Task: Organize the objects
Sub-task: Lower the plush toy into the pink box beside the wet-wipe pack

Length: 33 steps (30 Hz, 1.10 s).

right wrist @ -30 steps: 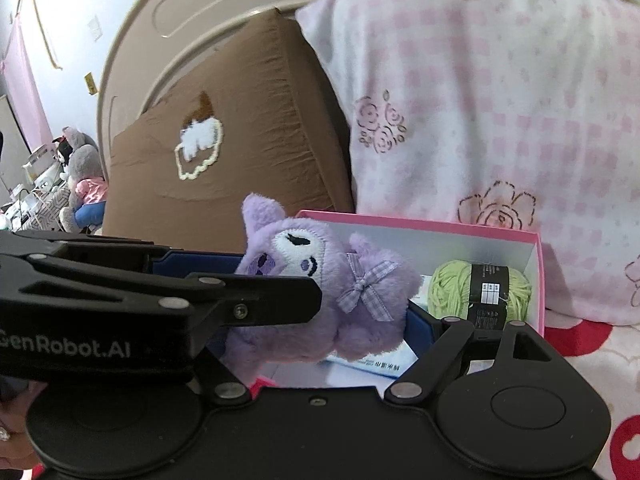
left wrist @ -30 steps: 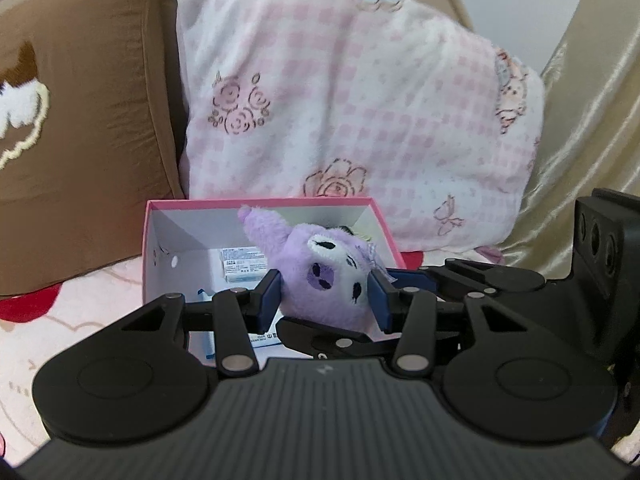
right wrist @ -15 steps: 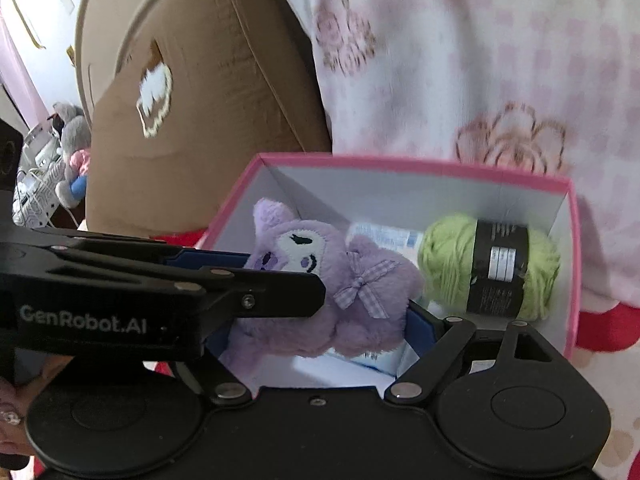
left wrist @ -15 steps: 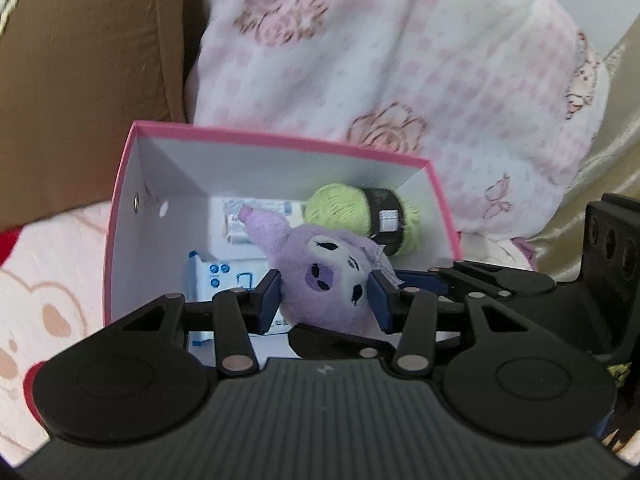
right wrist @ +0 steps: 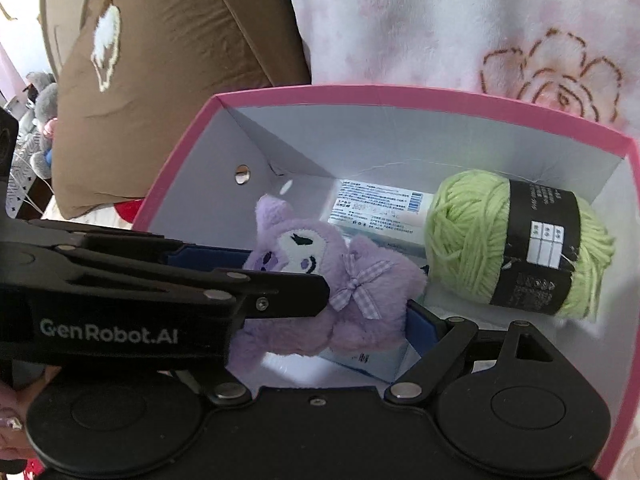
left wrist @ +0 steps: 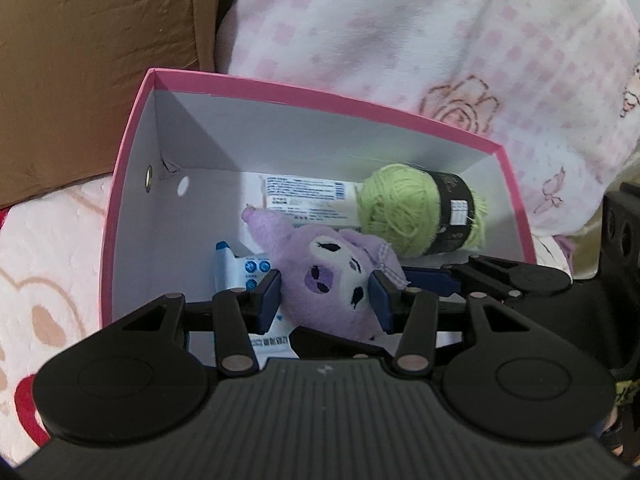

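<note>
A purple plush toy [left wrist: 332, 276] with a checked bow is held inside an open pink box [left wrist: 132, 152] with white walls. My left gripper [left wrist: 325, 296] is shut on the plush across its head. My right gripper [right wrist: 340, 312] is shut on the same plush [right wrist: 320, 280] from the other side; its left finger is hidden behind the left gripper's arm. A green yarn ball [right wrist: 516, 248] with a black label lies at the box's right. White printed packets [right wrist: 376, 204] lie on the box floor under and behind the plush.
The box [right wrist: 400, 92] stands on a pink patterned bed cover [left wrist: 44, 248]. A brown cushion [left wrist: 92, 60] and a pink checked pillow [left wrist: 440, 32] lean close behind it. A grey plush [right wrist: 42, 96] sits far left in the room.
Both grippers have carried the plush forward and down, from above the box's front edge into the box. The box now fills more of both views.
</note>
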{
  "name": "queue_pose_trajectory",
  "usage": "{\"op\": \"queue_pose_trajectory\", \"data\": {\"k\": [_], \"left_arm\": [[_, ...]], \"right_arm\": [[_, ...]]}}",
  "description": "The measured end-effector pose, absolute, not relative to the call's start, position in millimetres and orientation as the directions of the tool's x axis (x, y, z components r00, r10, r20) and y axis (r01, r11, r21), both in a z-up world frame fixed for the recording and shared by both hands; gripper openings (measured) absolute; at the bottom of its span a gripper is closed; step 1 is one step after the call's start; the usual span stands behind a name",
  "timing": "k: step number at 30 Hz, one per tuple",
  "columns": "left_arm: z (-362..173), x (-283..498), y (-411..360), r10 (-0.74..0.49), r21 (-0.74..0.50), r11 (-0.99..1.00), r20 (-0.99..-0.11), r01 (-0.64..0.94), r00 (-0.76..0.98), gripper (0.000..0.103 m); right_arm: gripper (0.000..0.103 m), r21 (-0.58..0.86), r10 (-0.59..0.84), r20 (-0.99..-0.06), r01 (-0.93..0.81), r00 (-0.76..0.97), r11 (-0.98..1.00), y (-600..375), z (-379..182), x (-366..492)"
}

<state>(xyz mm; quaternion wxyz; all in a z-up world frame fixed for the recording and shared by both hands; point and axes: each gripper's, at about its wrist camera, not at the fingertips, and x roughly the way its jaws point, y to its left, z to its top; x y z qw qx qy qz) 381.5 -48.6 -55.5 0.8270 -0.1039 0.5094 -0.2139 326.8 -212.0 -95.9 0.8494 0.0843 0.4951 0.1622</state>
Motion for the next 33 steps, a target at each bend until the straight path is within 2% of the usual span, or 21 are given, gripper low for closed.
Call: {"op": "queue_pose_trajectory", "data": {"k": [11, 19, 20, 21, 26, 33], "left_arm": [[-69, 388, -48, -0.458, -0.395, 0.887, -0.826, 0.241, 0.329, 0.047], [-69, 382, -59, -0.381, -0.285, 0.913, -0.851, 0.292, 0.36, 0.048], [-69, 382, -61, -0.368, -0.268, 0.917, -0.854, 0.296, 0.368, 0.048], [-69, 381, -62, -0.355, -0.251, 0.921, -0.855, 0.298, 0.377, 0.048], [-71, 382, -65, -0.356, -0.255, 0.922, -0.855, 0.29, 0.378, 0.048], [-44, 365, -58, -0.293, -0.184, 0.946, -0.837, 0.267, 0.462, 0.051]], "right_arm": [[0.092, 0.289, 0.343, -0.839, -0.189, 0.422, 0.939, -210, -104, 330], [0.093, 0.272, 0.343, -0.835, -0.221, 0.43, 0.937, -208, -107, 324], [0.093, 0.268, 0.341, -0.835, -0.223, 0.433, 0.937, -207, -107, 323], [0.087, 0.262, 0.335, -0.835, -0.219, 0.437, 0.94, -206, -108, 323], [0.08, 0.274, 0.323, -0.838, -0.173, 0.439, 0.946, -210, -111, 321], [0.08, 0.311, 0.355, -0.796, -0.172, 0.491, 0.935, -230, -94, 301]]}}
